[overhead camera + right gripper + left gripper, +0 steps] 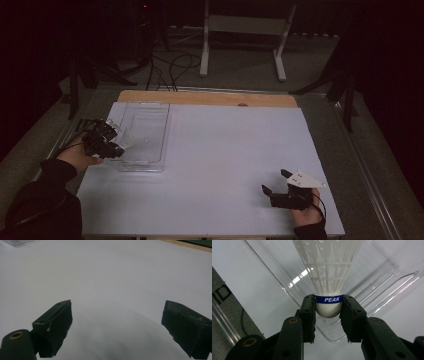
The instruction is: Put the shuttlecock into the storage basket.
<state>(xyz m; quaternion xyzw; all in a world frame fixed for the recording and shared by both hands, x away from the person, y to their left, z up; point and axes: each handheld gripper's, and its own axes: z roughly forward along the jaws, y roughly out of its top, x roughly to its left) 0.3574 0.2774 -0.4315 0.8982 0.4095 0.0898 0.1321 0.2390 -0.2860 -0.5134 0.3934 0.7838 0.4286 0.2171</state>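
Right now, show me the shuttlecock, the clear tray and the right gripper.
shuttlecock (329, 307), left gripper view, on its white cork base.
clear tray (141, 166), high view, on its near wall.
right gripper (275, 181), high view, midway between its open jaws.

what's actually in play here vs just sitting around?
In play:
- shuttlecock, clamped at its cork by the left gripper
- clear plastic tray, just under the shuttlecock

Idle or background:
- right gripper, open, holding nothing, over bare table
- white metal frame and cables on the floor beyond
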